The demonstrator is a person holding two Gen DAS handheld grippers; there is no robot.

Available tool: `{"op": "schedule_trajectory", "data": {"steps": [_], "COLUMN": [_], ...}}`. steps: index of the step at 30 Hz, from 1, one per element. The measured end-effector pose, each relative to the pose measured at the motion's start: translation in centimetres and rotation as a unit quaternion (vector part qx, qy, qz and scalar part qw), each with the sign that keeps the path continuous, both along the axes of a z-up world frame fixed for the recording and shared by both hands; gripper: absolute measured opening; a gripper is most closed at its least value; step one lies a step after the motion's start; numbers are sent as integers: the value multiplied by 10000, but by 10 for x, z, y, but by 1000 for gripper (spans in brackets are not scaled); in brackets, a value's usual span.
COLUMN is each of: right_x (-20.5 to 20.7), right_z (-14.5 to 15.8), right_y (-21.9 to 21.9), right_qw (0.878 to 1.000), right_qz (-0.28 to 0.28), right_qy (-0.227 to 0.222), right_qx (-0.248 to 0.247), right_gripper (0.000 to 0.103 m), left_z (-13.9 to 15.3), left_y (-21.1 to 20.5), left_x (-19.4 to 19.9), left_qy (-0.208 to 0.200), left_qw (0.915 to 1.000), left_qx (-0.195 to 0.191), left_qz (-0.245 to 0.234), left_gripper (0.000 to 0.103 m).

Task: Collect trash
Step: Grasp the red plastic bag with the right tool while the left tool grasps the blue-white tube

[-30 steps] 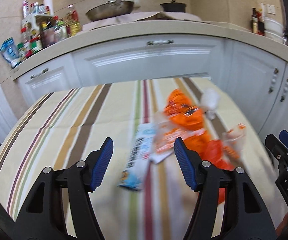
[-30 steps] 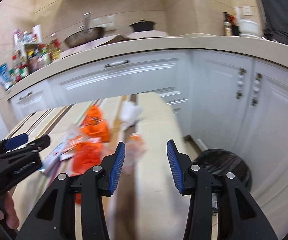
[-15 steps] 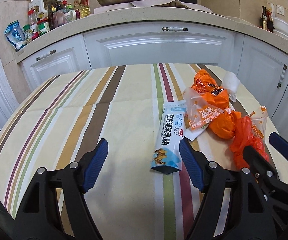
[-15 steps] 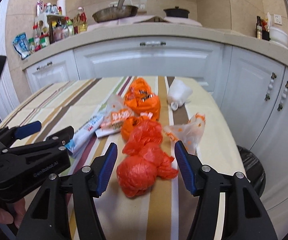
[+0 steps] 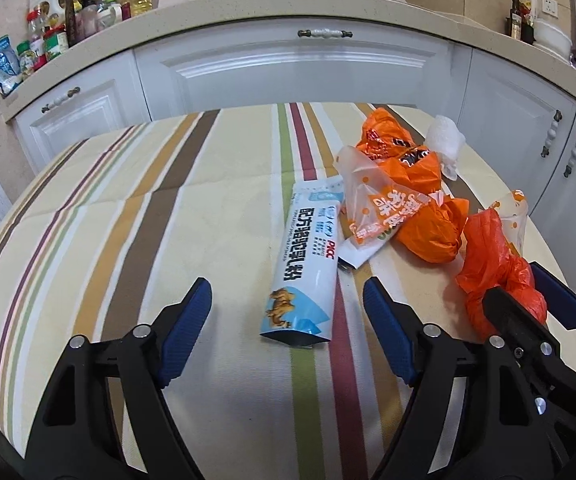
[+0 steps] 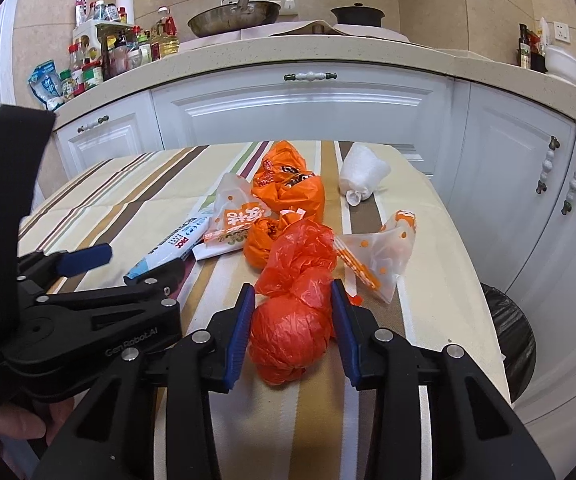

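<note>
Trash lies on the striped tablecloth point(image 5: 128, 216). A blue-and-white packet point(image 5: 307, 264) lies between the open jaws of my left gripper point(image 5: 286, 332), just ahead of the tips. A knotted red plastic bag point(image 6: 291, 320) sits between the blue pads of my right gripper point(image 6: 292, 322), which stand on either side of it, touching or nearly touching. Orange bags point(image 6: 291, 196), a clear printed bag point(image 6: 383, 252) and a white wad point(image 6: 361, 172) lie beyond. The red bag also shows in the left wrist view point(image 5: 495, 268).
A black-lined bin point(image 6: 511, 336) stands on the floor right of the table, by the white cabinets point(image 6: 519, 160). The counter behind holds bottles point(image 6: 100, 60), a pan point(image 6: 232, 20) and a pot point(image 6: 357, 14). The left gripper point(image 6: 88, 280) sits close to the right one.
Both grippers moved forward and down toward the table. The right gripper's jaws now straddle the red bag and have narrowed. The left gripper came closer to the blue-and-white packet.
</note>
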State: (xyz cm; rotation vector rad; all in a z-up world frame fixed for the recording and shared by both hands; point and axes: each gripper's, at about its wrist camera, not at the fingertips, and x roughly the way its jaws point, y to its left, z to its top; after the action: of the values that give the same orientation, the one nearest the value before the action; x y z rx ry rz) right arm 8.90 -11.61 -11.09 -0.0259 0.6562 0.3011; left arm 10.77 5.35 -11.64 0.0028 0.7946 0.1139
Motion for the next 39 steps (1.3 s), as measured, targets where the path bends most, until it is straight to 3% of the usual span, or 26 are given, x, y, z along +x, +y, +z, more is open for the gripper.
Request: {"op": "schedule_trajectory", "data": {"steps": [7,12,22,39], "right_x": [-1,-2,-6,-26], "right_z": [2,1,4,23], "right_y": [-8,-9,-10,-15], "right_qw": [10000,9999,9999,9989], "right_qz": [-54,-69,-76,-101], "right_qy": [-10,-12,-123,-461], "right_qx": [84,92,82,61], "right_gripper": [39,39,39,39], "left_z": [-2,-3,-2,20], "left_y": [-1,-2,-1,3], "left_x": [6,3,-7,-42], "left_qy": [107,74,-57,-335], "left_qw": [9998,9998,9998,9994], "left_qx": [-174,-157,-154,-71], "left_qz": [-25,-60,-84,-53], "left_gripper": [35,22,13,11]}}
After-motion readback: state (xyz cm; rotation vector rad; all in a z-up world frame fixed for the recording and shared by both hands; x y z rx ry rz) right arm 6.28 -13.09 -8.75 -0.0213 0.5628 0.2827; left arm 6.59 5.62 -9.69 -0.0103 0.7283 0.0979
